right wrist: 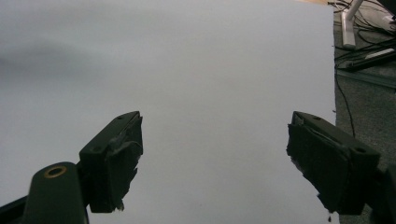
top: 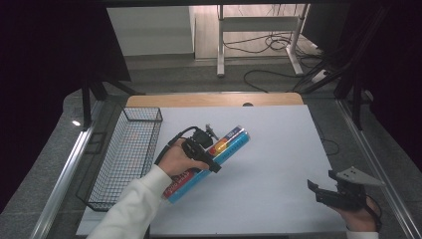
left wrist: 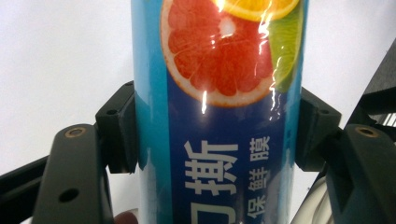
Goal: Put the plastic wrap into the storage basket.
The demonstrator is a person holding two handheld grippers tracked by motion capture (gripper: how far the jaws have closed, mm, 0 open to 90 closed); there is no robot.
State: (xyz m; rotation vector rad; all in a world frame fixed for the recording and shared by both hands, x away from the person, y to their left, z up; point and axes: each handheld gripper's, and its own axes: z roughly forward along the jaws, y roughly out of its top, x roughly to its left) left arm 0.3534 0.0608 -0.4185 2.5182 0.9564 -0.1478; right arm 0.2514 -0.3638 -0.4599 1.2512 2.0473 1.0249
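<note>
A long blue box of cling film (top: 219,154) with citrus fruit printed on it is held slantwise above the white table sheet (top: 278,149). My left gripper (top: 206,154) is shut on its middle. In the left gripper view both black pads (left wrist: 122,126) press the sides of the box (left wrist: 215,116). My right gripper (top: 318,191) rests near the table's front right corner, jaws open. In the right gripper view its pads (right wrist: 116,158) stand wide apart over the bare sheet (right wrist: 210,93) with nothing between them.
A black wire basket (top: 127,154) stands along the left side of the table. Beyond the far wooden edge (top: 214,99) lie cables and a desk frame on the floor. Metal rails run down both sides of the table.
</note>
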